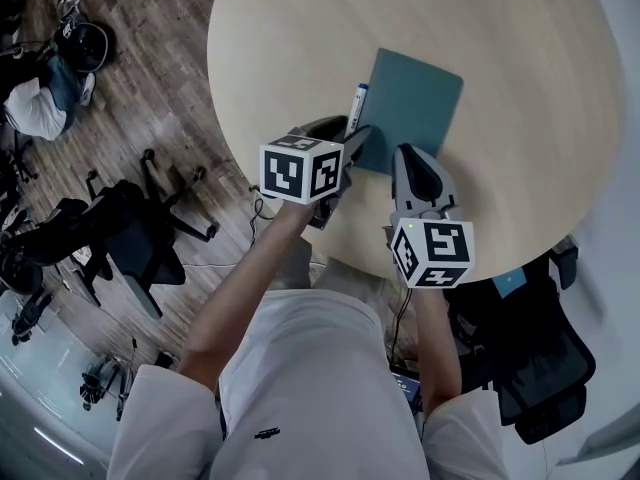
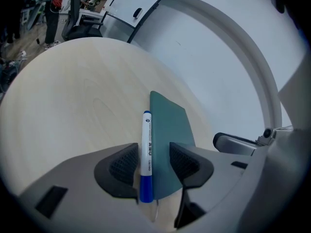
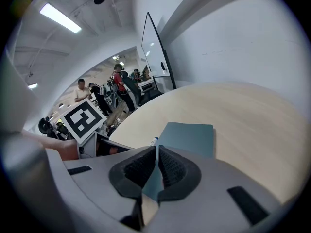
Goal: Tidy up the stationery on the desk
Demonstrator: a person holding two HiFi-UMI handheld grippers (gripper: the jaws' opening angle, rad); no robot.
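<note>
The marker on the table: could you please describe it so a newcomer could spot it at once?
On the round pale wooden table lies a teal folder. Along its left edge, inside the open left gripper, lies the marker: white barrel, blue ends, the only pen there.

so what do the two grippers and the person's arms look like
The left gripper and right gripper both have smooth grey moulded bodies, each with two jaws lined by dark ribbed pads. Each carries a white cube printed with black square markers. The arms are bare below short white sleeves.
</note>
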